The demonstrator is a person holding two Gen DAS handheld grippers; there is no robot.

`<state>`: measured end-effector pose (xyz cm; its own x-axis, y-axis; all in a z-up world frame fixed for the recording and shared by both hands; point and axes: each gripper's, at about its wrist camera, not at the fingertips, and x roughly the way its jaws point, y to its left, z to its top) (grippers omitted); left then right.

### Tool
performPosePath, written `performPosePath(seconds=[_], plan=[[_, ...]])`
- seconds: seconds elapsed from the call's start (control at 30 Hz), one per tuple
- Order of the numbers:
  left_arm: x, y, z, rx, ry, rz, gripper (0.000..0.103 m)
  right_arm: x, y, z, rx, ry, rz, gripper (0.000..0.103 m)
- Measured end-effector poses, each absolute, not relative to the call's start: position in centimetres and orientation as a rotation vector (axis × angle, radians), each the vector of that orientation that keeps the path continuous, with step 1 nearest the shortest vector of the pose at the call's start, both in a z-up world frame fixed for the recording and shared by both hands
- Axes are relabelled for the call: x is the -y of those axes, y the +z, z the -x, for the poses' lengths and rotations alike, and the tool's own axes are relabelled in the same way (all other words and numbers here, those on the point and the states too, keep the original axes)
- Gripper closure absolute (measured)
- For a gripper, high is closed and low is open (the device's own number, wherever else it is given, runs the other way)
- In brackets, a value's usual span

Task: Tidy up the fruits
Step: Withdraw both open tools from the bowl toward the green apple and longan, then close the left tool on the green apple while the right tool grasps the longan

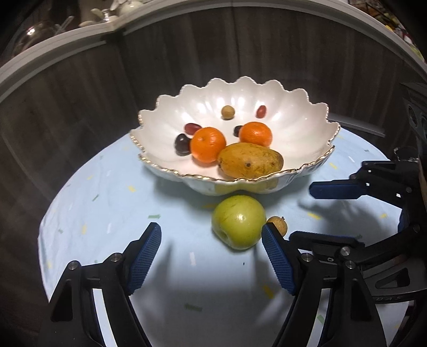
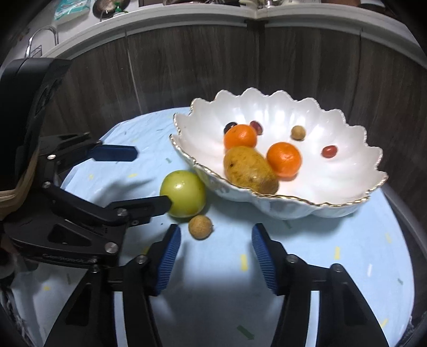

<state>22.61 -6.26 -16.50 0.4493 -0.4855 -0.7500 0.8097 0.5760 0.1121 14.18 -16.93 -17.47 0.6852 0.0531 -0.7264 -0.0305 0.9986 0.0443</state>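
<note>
A white scalloped bowl (image 1: 170, 112) (image 2: 344, 165) with a gold rim stands on the light blue table and holds a mango (image 1: 250, 159) (image 2: 249, 169), two oranges (image 1: 208, 144) (image 2: 284, 159), several dark and red grapes (image 1: 182, 144) and a longan (image 1: 227, 112) (image 2: 298, 132). A green apple (image 1: 238, 221) (image 2: 183, 193) and a small brown longan (image 1: 279, 223) (image 2: 200, 227) lie on the table in front of the bowl. My left gripper (image 1: 210, 235) is open, just before the apple. My right gripper (image 2: 216, 237) is open, the longan just ahead of its left finger.
The round table has a light blue cloth (image 1: 112, 202) with small coloured flecks. A dark wooden panel wall (image 1: 80, 88) curves behind it, with a white counter edge (image 2: 186, 16) and clutter above. Each gripper shows in the other's view, close beside the apple.
</note>
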Motion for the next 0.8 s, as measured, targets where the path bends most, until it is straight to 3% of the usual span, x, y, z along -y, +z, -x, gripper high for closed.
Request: performPosePath(seconds=[0.2,0.33,0.43,0.8], plan=[[6.2,-17.0,-23.7,-0.744,-0.931,-0.482,0.033,17.0,-17.8,-15.2,-0.839,0.097,-0.053,0.056],[6.0,-17.2,-23.6,-0.751,-0.976,-0.475,0.042,16.6,-17.8,-15.5,-0.856,0.129,-0.043,0.059],[6.1,-17.2,-23.5,-0.738,-0.975,-0.493,0.042,16.3,-17.8,-15.6,-0.858,0.145,-0.041,0.065],[6.3,-17.0,-23.1,-0.742,-0.957,-0.515,0.041,16.6,-17.7,-15.5,-0.869,0.159,-0.041,0.067]])
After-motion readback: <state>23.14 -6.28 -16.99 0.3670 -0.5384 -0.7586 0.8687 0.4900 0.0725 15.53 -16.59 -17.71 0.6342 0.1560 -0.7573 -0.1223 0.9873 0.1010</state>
